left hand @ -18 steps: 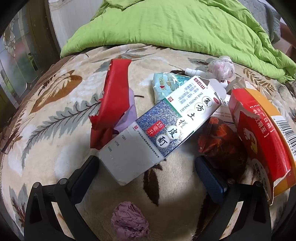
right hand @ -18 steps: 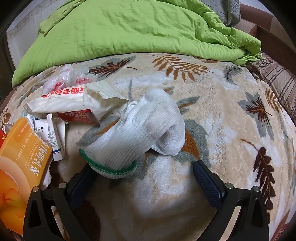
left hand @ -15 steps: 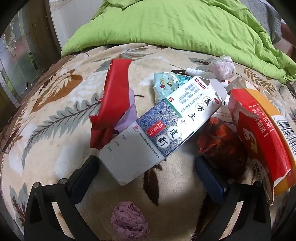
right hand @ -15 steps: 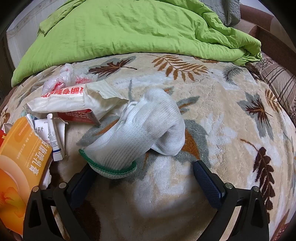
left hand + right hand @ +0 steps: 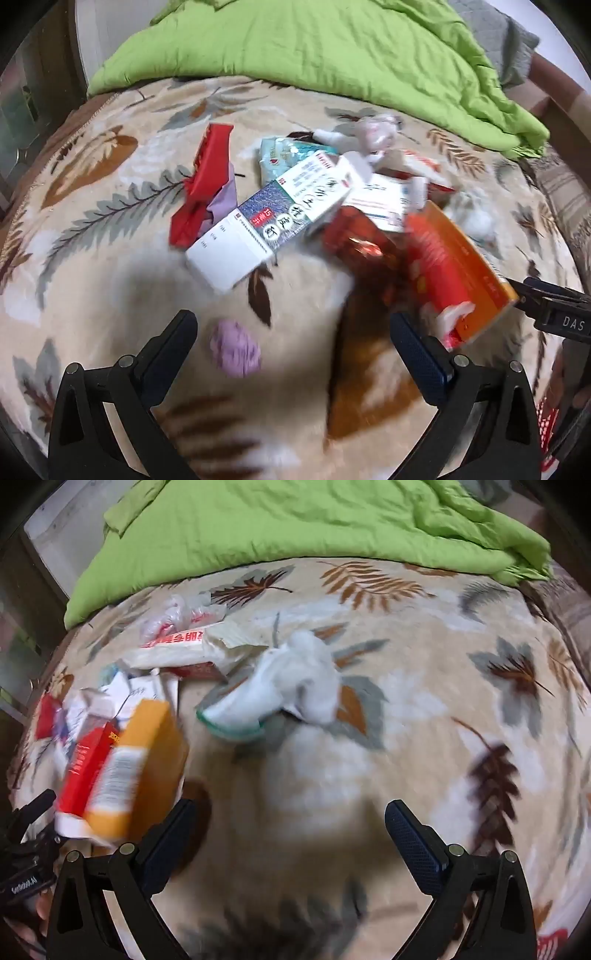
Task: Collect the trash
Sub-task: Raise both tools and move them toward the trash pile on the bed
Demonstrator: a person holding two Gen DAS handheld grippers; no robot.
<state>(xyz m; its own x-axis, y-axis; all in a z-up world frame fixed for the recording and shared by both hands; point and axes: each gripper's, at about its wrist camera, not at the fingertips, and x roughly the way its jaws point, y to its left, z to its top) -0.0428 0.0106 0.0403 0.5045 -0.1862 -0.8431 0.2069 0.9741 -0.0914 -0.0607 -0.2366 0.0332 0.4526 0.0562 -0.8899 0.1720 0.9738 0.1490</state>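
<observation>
Left gripper (image 5: 293, 334): jaws spread wide, nothing between them, above the leaf-print blanket (image 5: 103, 280).
Right gripper (image 5: 290, 821): jaws wide, empty.
Trash pile: blue-and-white medicine box (image 5: 273, 221) with Chinese print, too blurred to read; beside it a red wrapper (image 5: 207, 184), an orange-red carton (image 5: 454, 273) and a purple paper ball (image 5: 234, 347).
White glove (image 5: 280, 694): green-cuffed, ahead of the right gripper, apart from it.
Writing: "DAS" on black gear at the left view's edge.
Behind: green duvet (image 5: 295, 520).
</observation>
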